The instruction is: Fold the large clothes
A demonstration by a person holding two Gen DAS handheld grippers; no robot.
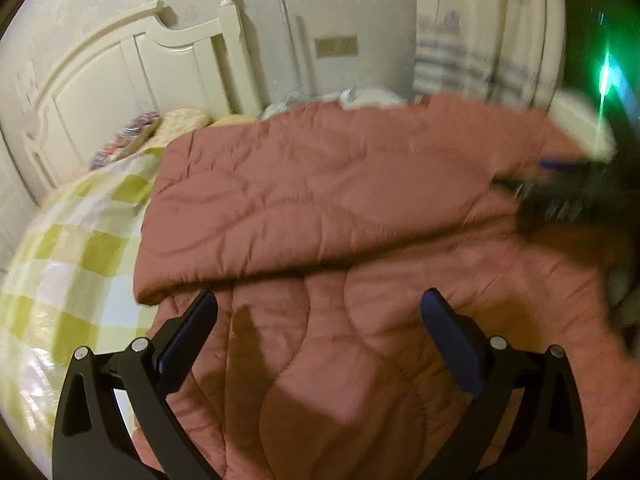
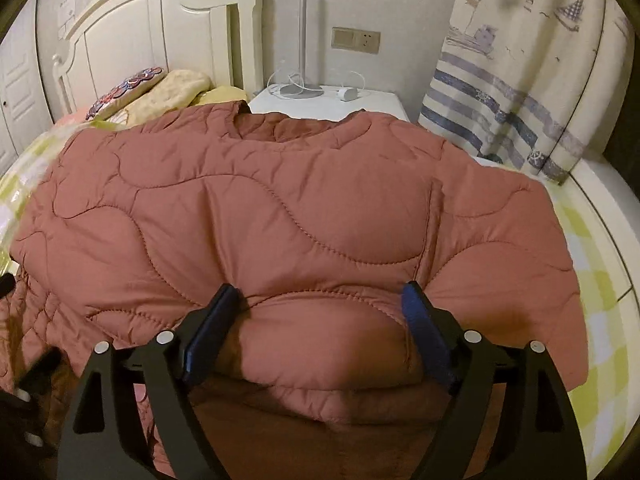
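A quilted dusty-pink jacket (image 2: pixel 280 208) lies on the bed, folded over on itself, with its collar toward the nightstand. It also fills the left wrist view (image 1: pixel 320 200), where a folded layer lies across the lower part. My left gripper (image 1: pixel 320 312) is open and empty, just above the jacket. My right gripper (image 2: pixel 320 304) is open, with its blue-padded fingers (image 2: pixel 420 312) either side of a puffed fold of the jacket at its near edge. The right gripper shows blurred at the right edge of the left wrist view (image 1: pixel 560 196).
The jacket lies on a green-and-white checked bedsheet (image 1: pixel 68 272). A white headboard (image 2: pixel 160 36) and pillows (image 2: pixel 176 88) are at the back left. A white nightstand (image 2: pixel 336 104) with a lamp base stands behind, and a sailboat-print curtain (image 2: pixel 520 80) hangs at the right.
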